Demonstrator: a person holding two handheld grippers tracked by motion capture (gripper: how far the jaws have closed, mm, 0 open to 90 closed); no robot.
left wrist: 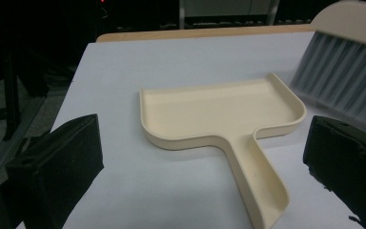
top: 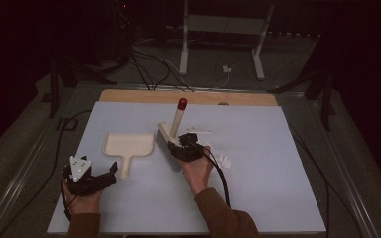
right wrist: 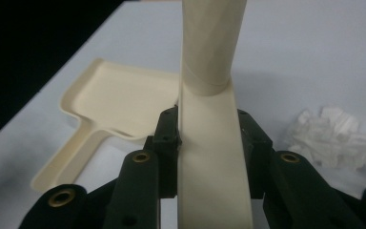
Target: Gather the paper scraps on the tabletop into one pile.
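A cream dustpan (top: 129, 147) lies flat on the white table, its handle (left wrist: 262, 191) pointing toward the person. My left gripper (top: 110, 172) is open at the end of that handle. In the left gripper view the handle lies between the black fingers (left wrist: 57, 171) of the left gripper (left wrist: 205, 140), and neither one touches it. My right gripper (top: 184, 147) is shut on the cream back of a hand brush (top: 171, 139), just right of the pan. The brush has grey bristles (left wrist: 343, 81), and its handle with a red tip (top: 181, 104) points away. The right gripper view shows the right gripper (right wrist: 208, 125) clamping the brush back (right wrist: 212, 162).
A wad of crumpled white paper (top: 223, 160) (right wrist: 333, 136) lies just right of the right hand. Small white scraps (top: 199, 131) sit behind the brush. The white table top (top: 278, 198) ends in a wooden strip (top: 129, 95) at the back. Beyond it are a metal stand (top: 183, 44) and cables.
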